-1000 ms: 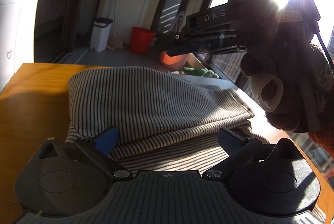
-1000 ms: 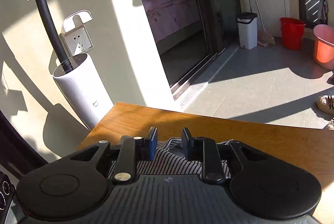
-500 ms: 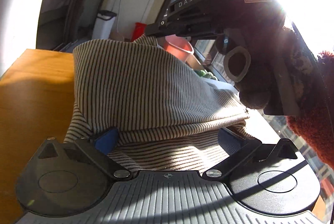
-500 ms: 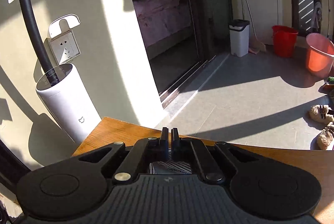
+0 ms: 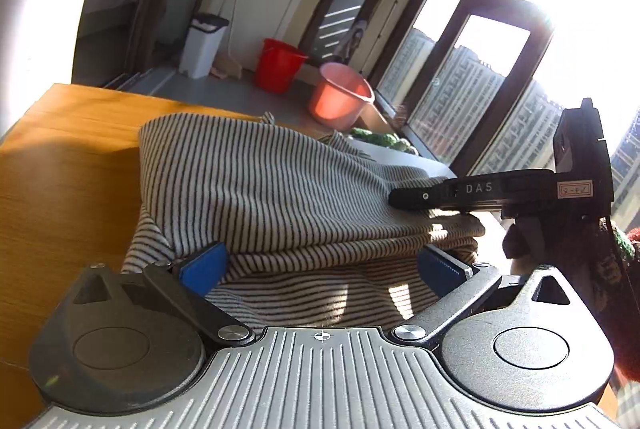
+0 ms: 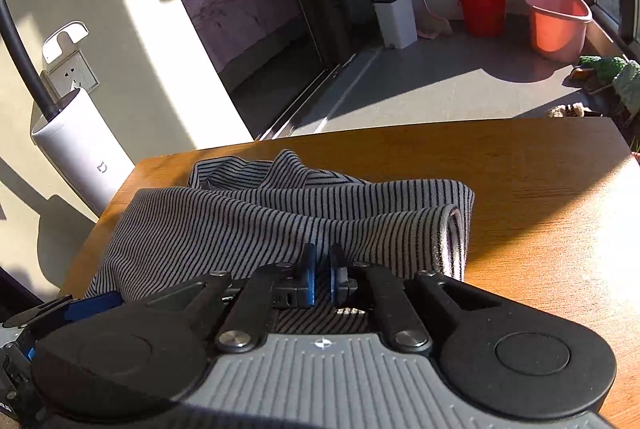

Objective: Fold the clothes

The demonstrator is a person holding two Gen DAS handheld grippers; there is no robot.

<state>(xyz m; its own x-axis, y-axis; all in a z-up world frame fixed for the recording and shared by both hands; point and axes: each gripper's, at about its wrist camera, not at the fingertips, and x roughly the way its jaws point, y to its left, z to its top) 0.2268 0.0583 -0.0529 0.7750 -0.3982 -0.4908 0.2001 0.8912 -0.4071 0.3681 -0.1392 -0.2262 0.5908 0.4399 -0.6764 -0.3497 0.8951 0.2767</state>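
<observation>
1. A striped garment (image 5: 280, 189) is seen lying on the wooden table (image 5: 68, 165), already doubled into several layers.
2. The left claw (image 5: 324, 269) is held wide and released, its blue pads straddling the near edge of the stack.
3. The right claw (image 6: 322, 275) is nearly clenched; whether cloth is pinched cannot be told.
4. Loose cloth at the far end (image 6: 256, 169) is judged still to be tidied.

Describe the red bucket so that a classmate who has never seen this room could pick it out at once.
Look past the wooden table to the grey floor by the far wall. The red bucket stands between a white bin and a pink bucket. It alone is bright red and upright.
</observation>
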